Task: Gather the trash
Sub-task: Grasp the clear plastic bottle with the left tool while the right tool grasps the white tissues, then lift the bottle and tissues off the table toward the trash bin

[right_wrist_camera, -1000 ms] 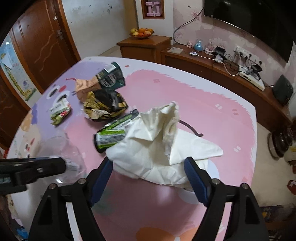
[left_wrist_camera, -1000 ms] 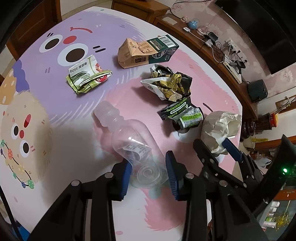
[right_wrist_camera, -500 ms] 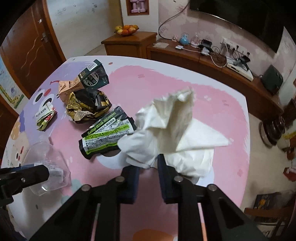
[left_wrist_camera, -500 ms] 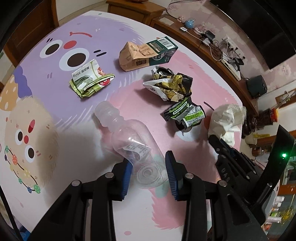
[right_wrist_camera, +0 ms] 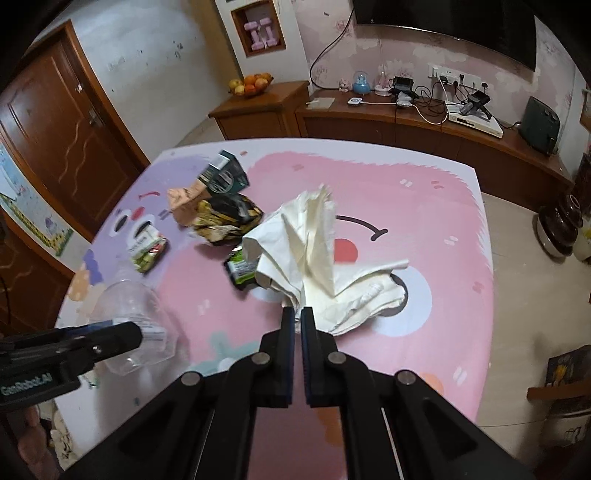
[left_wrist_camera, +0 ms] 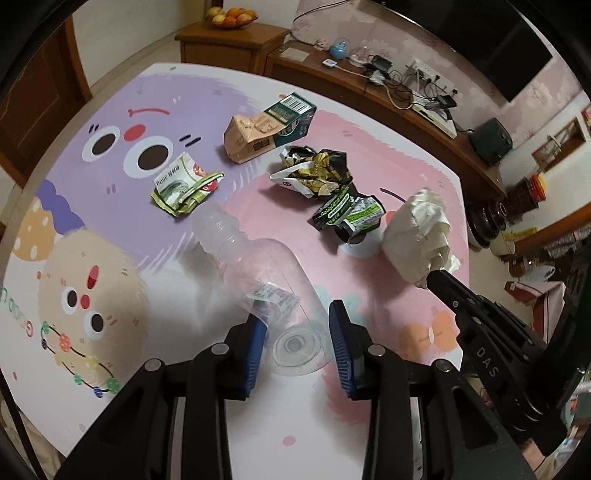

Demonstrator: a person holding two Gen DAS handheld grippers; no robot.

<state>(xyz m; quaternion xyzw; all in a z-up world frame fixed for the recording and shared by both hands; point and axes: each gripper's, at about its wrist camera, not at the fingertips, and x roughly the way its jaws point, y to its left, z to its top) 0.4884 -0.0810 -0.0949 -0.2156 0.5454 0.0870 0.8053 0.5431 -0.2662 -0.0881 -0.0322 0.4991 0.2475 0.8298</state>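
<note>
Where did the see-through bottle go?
The clear plastic bottle lies on its side on the table, its base between the left gripper's jaws, its neck pointing at the green wrapper.

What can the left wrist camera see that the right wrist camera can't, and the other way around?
Only the left wrist view shows the left gripper from behind, its blue pads on either side of the clear plastic bottle base.

Only the right wrist view shows the right gripper pinching the white tissue between nearly closed pads, plus the pink dumbbells in a wall niche.

Both show the table, the bottle, the tissue, the crushed carton, the wrappers and the fruit bowl.
</note>
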